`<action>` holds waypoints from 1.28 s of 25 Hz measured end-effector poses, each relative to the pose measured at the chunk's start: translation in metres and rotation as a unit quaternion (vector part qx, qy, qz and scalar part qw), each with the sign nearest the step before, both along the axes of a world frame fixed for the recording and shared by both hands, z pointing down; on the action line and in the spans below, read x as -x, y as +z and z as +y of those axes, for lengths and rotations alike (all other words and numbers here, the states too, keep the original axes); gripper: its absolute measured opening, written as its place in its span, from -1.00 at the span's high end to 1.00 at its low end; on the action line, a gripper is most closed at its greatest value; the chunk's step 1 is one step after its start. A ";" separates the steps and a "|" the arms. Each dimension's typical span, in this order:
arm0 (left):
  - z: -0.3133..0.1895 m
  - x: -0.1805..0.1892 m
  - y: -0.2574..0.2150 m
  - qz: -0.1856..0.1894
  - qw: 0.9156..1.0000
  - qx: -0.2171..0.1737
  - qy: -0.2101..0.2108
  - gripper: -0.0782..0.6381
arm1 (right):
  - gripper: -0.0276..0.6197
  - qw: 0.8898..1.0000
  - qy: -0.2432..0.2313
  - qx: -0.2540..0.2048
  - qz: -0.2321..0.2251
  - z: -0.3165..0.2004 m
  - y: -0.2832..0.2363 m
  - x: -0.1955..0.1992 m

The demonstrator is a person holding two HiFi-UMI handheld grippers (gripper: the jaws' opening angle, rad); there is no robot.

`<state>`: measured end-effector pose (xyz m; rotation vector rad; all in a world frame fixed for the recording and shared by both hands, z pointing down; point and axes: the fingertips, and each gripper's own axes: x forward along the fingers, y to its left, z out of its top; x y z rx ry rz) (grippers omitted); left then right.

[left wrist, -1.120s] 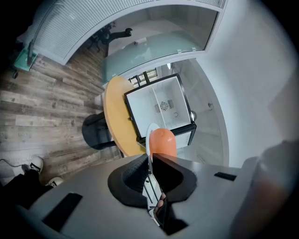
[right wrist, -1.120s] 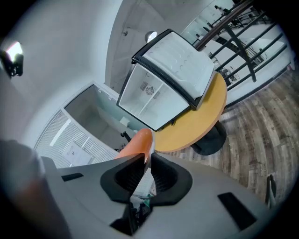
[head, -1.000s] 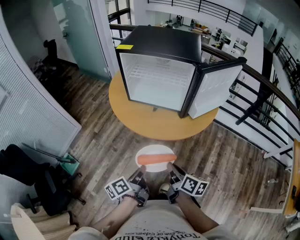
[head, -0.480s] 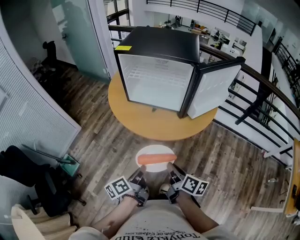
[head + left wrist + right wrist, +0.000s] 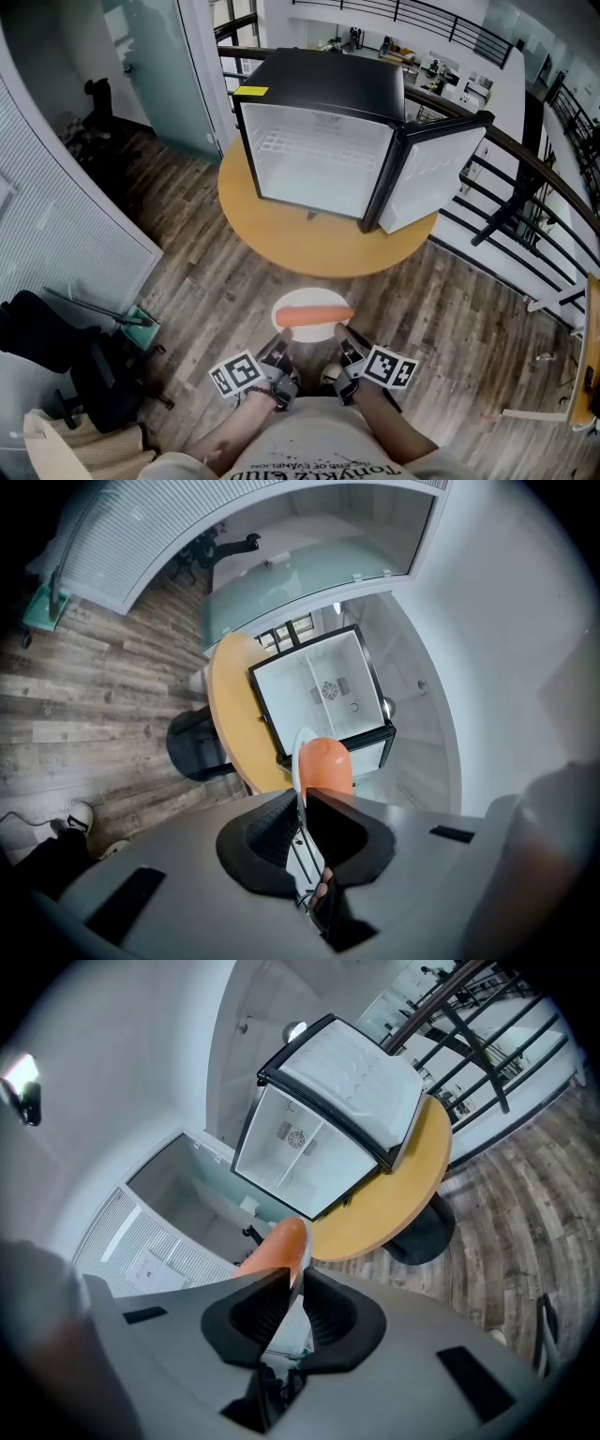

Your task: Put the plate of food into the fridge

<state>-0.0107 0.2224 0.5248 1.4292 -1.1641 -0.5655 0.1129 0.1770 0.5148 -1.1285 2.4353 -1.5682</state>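
Observation:
A white plate (image 5: 311,302) with an orange sausage-like food (image 5: 314,317) on it is held in the air over the wooden floor, short of the round table. My left gripper (image 5: 281,351) is shut on the plate's near-left rim and my right gripper (image 5: 341,345) is shut on its near-right rim. In the left gripper view the plate's edge (image 5: 302,752) runs between the jaws, with the food (image 5: 325,763) just beyond. The right gripper view shows the same grip, food (image 5: 277,1244) past the jaws. The black mini fridge (image 5: 323,131) stands open on the table, its inside bare.
The fridge door (image 5: 436,169) swings out to the right over the round yellow table (image 5: 281,246). A black railing (image 5: 525,178) runs behind and to the right. A dark chair (image 5: 56,356) and a white slatted wall stand at the left.

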 end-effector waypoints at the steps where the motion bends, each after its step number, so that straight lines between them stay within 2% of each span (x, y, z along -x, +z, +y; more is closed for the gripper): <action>1: 0.000 0.003 0.000 -0.008 1.000 -0.001 0.004 0.66 | 0.72 1.000 0.002 0.001 0.001 0.001 0.000 0.002; 3: 0.001 0.010 -0.001 -0.017 1.000 -0.004 0.011 0.66 | 0.72 1.000 0.005 0.001 0.002 0.003 0.000 0.007; 5: 0.002 0.015 -0.001 -0.003 1.000 -0.004 0.012 0.66 | 0.72 1.000 0.008 0.000 0.004 0.005 -0.001 0.014; 11: 0.006 0.038 -0.002 -0.010 0.999 -0.010 0.030 0.66 | 0.72 1.000 0.024 -0.005 0.005 0.013 -0.002 0.033; 15: 0.006 0.039 0.003 0.014 0.999 -0.004 0.036 0.66 | 0.72 0.999 0.034 -0.001 0.011 0.015 0.001 0.036; 18: 0.001 0.046 0.007 -0.013 0.999 -0.008 0.050 0.66 | 0.72 0.999 0.040 0.000 0.011 0.013 0.003 0.038; 21: -0.008 0.048 0.009 -0.013 0.998 -0.006 0.054 0.66 | 0.72 0.999 0.047 0.001 0.009 0.005 0.006 0.040; 25: -0.025 0.046 0.011 0.016 0.999 -0.002 0.047 0.66 | 0.73 0.999 0.050 0.002 0.004 -0.012 0.009 0.043; 32: -0.075 0.052 0.016 0.002 0.999 0.000 0.051 0.66 | 0.73 0.999 0.051 0.004 -0.001 -0.062 0.013 0.048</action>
